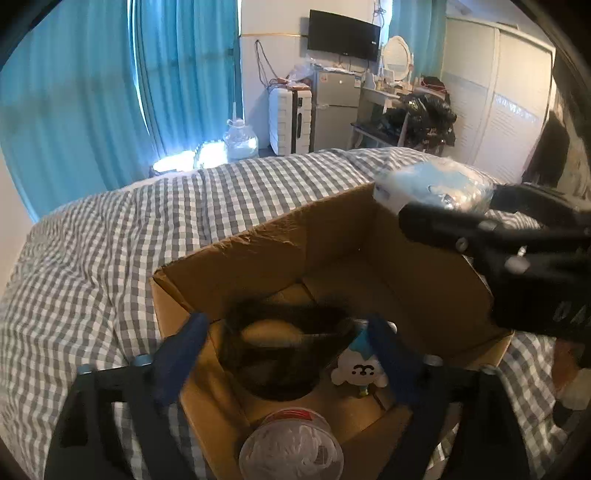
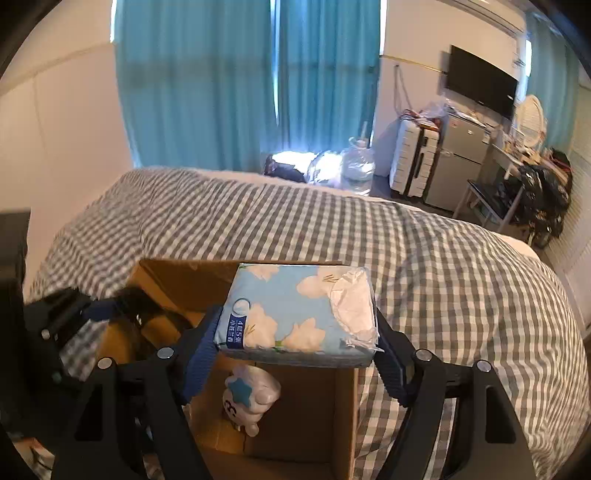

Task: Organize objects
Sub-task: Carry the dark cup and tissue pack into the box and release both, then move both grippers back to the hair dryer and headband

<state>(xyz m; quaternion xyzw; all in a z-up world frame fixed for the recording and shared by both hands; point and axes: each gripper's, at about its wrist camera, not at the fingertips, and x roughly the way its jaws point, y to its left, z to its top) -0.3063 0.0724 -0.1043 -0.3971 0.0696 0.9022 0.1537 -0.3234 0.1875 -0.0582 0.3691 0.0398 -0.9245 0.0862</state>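
Note:
An open cardboard box point(image 1: 258, 258) sits on the checked bed. Inside lie a black furry hair band point(image 1: 284, 343), a white and blue plush toy point(image 1: 360, 365) and a clear plastic cup with a red rim point(image 1: 291, 446). My left gripper point(image 1: 288, 339) is open above the box, its blue fingers either side of the hair band. My right gripper point(image 2: 299, 332) is shut on a blue tissue pack with white clouds point(image 2: 299, 310) and holds it over the box point(image 2: 310, 406). The pack also shows in the left wrist view point(image 1: 436, 184), above the box's far right corner. The plush toy point(image 2: 251, 398) lies below it.
The grey checked bed cover point(image 2: 443, 277) surrounds the box. Beyond the bed are blue curtains point(image 1: 110, 92), a water jug point(image 1: 240, 140), a white suitcase point(image 1: 290, 122), a small fridge point(image 1: 334, 110), a wall TV point(image 1: 343, 35) and a cluttered desk point(image 1: 406, 103).

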